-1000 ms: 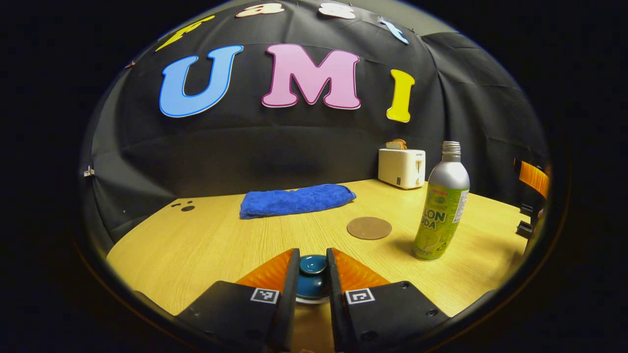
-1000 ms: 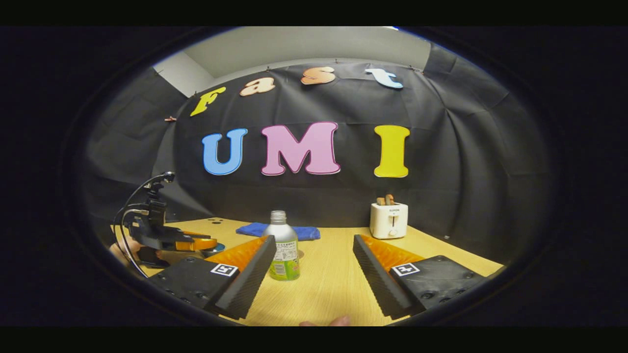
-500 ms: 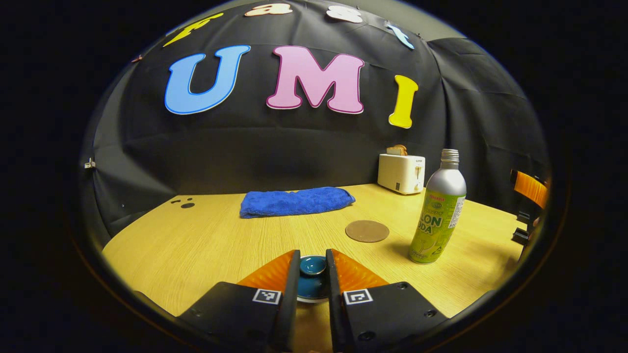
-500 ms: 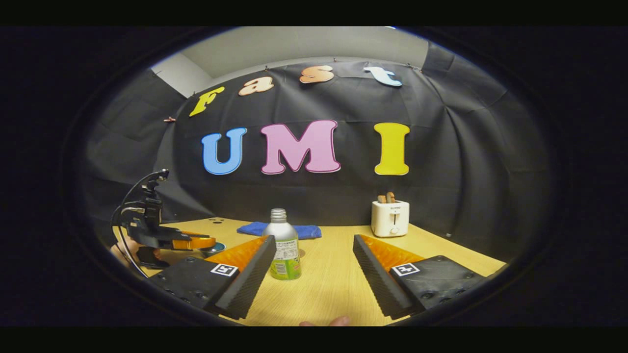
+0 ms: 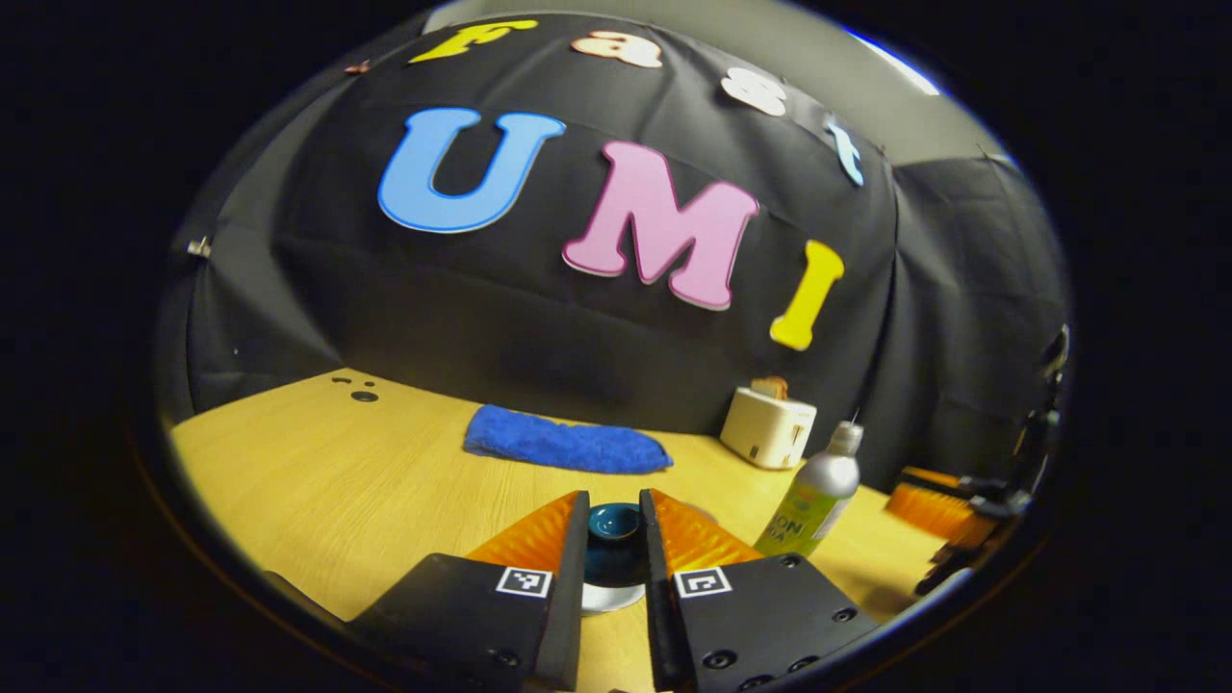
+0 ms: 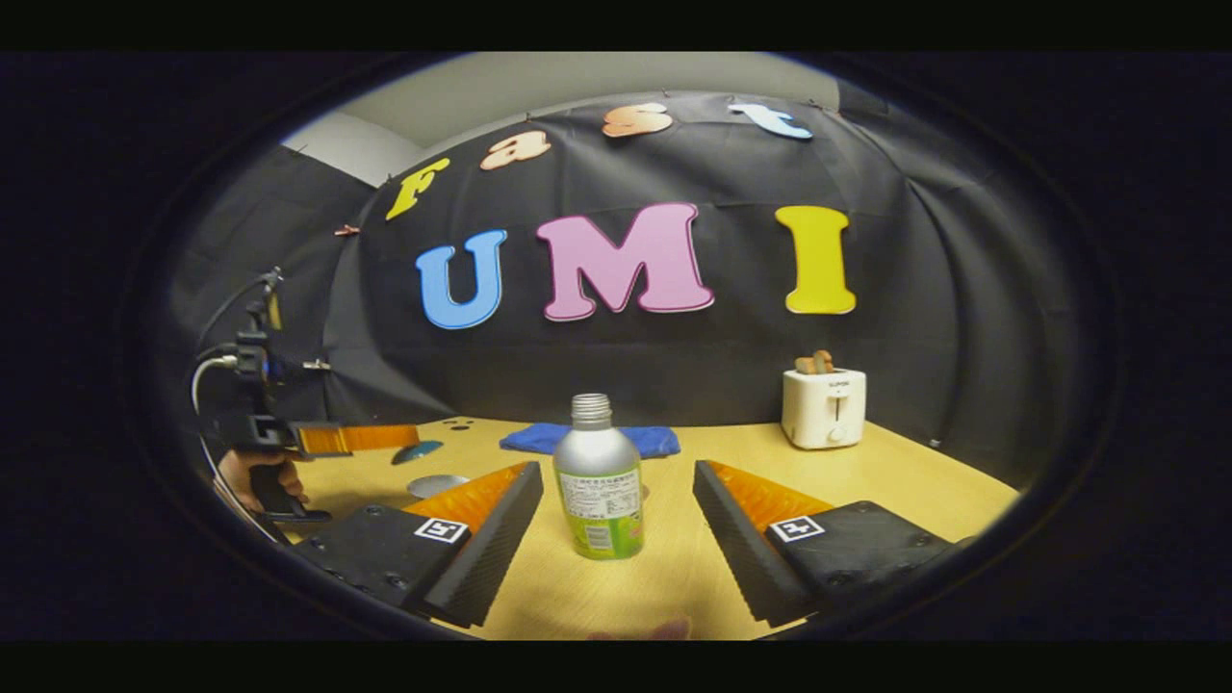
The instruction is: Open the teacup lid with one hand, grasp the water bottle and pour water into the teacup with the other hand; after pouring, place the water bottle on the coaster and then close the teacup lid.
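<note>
now lid [image 5: 614, 525] pinched in left tool [image 5: 613, 539]

Table [image 6: 866, 486]: pale wood-grain surface, smooth, low sheen. Water bottle [image 6: 599, 478]: brushed matt metal shoulder and threaded neck, glossy printed sleeve below. Teacup lid [image 5: 614, 539]: glazed ceramic, glossy. Towel [image 5: 563, 449]: plush, rough-napped cloth. Toaster [image 6: 823, 408]: smooth plastic-looking casing, satin finish. Booth wall [image 6: 962, 318]: matt, creased cloth.
</note>
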A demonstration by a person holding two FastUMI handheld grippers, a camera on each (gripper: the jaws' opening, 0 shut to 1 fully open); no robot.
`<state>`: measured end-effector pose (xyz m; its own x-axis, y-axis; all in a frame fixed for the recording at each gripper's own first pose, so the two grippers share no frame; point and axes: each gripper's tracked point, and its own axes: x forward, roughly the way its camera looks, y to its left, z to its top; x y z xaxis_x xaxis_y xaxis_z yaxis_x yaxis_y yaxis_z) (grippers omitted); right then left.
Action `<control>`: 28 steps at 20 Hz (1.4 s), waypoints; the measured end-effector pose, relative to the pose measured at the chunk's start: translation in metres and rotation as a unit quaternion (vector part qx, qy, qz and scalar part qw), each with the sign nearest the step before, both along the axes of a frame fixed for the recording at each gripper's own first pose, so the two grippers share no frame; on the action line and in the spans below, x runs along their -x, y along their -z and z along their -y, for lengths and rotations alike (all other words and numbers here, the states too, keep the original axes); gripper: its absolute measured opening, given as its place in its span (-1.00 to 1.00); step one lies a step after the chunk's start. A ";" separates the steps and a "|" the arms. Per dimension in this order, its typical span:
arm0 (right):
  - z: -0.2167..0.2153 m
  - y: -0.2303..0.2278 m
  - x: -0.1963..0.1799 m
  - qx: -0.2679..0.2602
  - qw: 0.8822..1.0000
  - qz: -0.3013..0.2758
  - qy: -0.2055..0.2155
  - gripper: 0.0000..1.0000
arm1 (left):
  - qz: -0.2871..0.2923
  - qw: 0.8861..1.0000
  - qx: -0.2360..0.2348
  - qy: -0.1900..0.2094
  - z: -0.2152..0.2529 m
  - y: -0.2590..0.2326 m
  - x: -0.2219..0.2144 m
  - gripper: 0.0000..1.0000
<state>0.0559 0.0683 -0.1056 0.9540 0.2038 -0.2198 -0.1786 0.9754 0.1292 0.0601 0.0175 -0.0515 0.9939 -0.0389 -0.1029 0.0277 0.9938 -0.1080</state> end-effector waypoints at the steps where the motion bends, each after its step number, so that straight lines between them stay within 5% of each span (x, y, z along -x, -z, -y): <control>1: -0.004 0.006 -0.008 0.007 1.000 -0.006 0.000 0.95 | 0.016 1.000 0.016 -0.004 -0.004 -0.011 0.005 -0.36; 11: -0.038 0.065 -0.046 0.002 0.997 -0.078 0.002 0.96 | 0.042 0.998 0.014 -0.033 -0.036 -0.038 0.025 -0.36; 12: -0.039 0.061 -0.046 0.012 0.997 -0.072 -0.003 0.55 | 0.041 0.998 0.018 -0.033 -0.038 -0.036 0.025 -0.36; 17: -0.038 0.040 -0.058 0.161 0.986 -0.022 -0.026 0.62 | 0.046 0.998 0.019 -0.048 -0.054 -0.042 0.030 -0.36; 20: -0.051 0.035 -0.068 0.268 0.962 0.013 -0.049 0.62 | 0.046 0.997 0.024 -0.057 -0.066 -0.042 0.033 -0.36; 23: -0.065 0.046 -0.074 0.375 0.922 0.035 -0.086 0.61 | 0.048 0.996 0.027 -0.067 -0.077 -0.044 0.036 -0.36; 28: -0.088 0.062 -0.075 0.548 0.819 0.084 -0.148 0.59 | 0.043 0.996 0.034 -0.075 -0.086 -0.039 0.036 -0.36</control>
<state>0.1305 0.1566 -0.1678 0.9340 0.1989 -0.2967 -0.3538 0.4004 -0.8453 0.0240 0.1039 -0.0122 0.9941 0.1068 -0.0199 -0.1086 0.9778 -0.1794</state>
